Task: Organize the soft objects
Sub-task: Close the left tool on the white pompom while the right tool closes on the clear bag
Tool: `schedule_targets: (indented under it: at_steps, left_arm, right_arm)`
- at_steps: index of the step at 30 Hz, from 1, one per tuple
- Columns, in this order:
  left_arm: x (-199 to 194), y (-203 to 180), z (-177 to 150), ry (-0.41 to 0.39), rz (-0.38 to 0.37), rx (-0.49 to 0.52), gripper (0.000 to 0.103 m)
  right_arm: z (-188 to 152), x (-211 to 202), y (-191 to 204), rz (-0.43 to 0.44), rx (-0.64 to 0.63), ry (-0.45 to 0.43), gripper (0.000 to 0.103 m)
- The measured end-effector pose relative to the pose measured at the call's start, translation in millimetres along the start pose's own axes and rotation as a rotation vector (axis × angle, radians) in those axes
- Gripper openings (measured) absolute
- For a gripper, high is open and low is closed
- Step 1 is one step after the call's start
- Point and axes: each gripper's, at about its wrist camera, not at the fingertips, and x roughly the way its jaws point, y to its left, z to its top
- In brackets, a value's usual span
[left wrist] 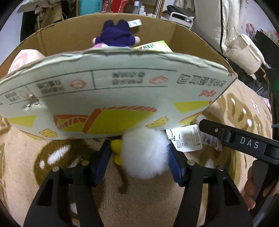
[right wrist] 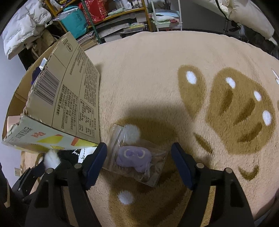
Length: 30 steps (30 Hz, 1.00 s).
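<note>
Left wrist view: left tool (left wrist: 139, 157) grips a white fluffy toy (left wrist: 144, 155) beside the box (left wrist: 122, 97); right tool (right wrist: 139, 164) stands wide around a bagged purple toy (right wrist: 134, 157).

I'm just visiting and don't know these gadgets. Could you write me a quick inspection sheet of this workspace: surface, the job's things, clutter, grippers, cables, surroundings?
Surface: beige plush rug with brown and white pattern.
Job's things: white fluffy toy with yellow parts, lying by the cardboard box; purple plush in a clear bag on the rug; purple-clad doll and a pink-and-white soft item already in the box.
Clutter: green packet in the box.
Grippers: left gripper closed around the white toy; right gripper open, straddling the bagged plush.
Cables: nothing seen.
Surroundings: crowded shelves, white padded bedding.
</note>
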Motion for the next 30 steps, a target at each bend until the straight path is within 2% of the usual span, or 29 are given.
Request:
schedule_targets:
  at_steps: [11,13,15,17,19,30]
  left_arm:
    - [10,-19,2,0.009,0.037,0.04,0.06]
    - [12,-22,3,0.013,0.039,0.046,0.057]
    - [14,-26,4,0.02,0.026,0.057,0.046]
    - [16,-31,3,0.022,0.041,0.079,0.041]
    - [17,-32,2,0.02,0.059,0.096,0.04]
    - [5,-21,1,0.019,0.049,0.07,0.033]
  right_arm:
    - [-1,6,9,-0.005,-0.025,0.012,0.08]
    - [-2,5,10,-0.009,-0.03,0.012,0.08]
    - [-3,5,12,-0.014,-0.036,0.014,0.08]
    - [-3,5,11,-0.013,-0.034,0.014,0.08]
    - [-3,5,12,-0.014,-0.034,0.016,0.079]
    - [2,18,17,-0.028,-0.043,0.006,0.084]
